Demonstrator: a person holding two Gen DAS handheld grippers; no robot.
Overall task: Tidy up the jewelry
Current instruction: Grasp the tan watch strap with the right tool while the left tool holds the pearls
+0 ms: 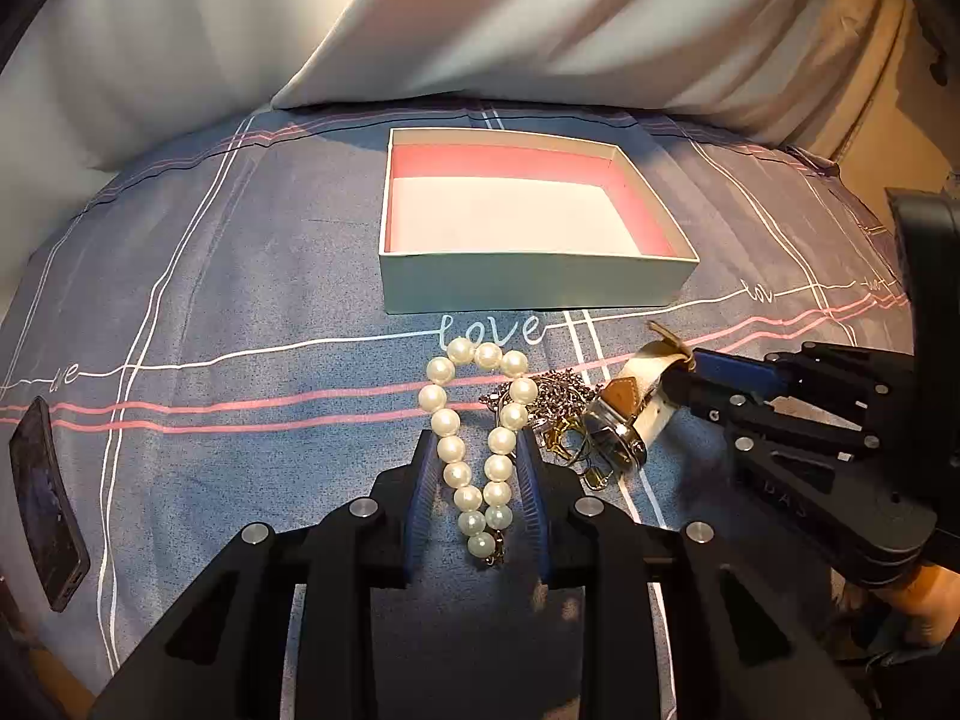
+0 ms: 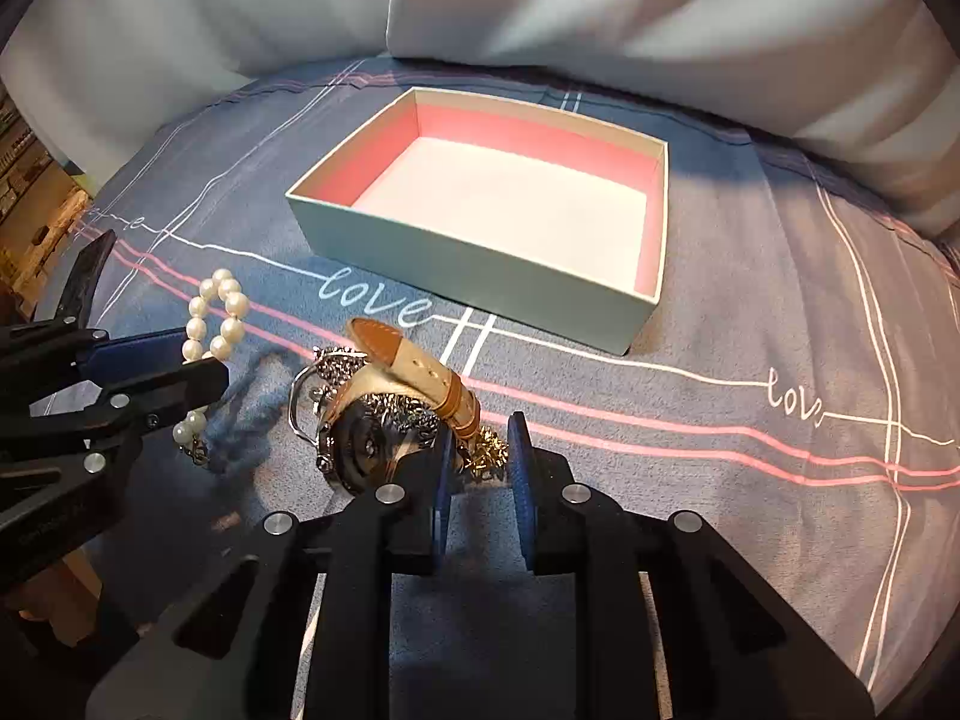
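A pearl bracelet (image 1: 474,426) lies on the blue bedsheet, its near end between the open fingers of my left gripper (image 1: 477,450); it also shows in the right wrist view (image 2: 213,336). Beside it lies a silver chain tangle (image 1: 555,399) and a wristwatch (image 1: 627,414) with a cream and tan strap. In the right wrist view the watch (image 2: 390,408) and chain (image 2: 486,450) sit at my right gripper (image 2: 480,450), whose fingers are open around the strap end. An open box (image 1: 528,288) with pink inner walls stands empty beyond the jewelry; it also shows in the right wrist view (image 2: 480,276).
White pillows (image 1: 540,30) line the far side of the bed. A dark phone (image 1: 45,504) lies on the sheet at far left. The bed's edge shows at far right (image 1: 888,138).
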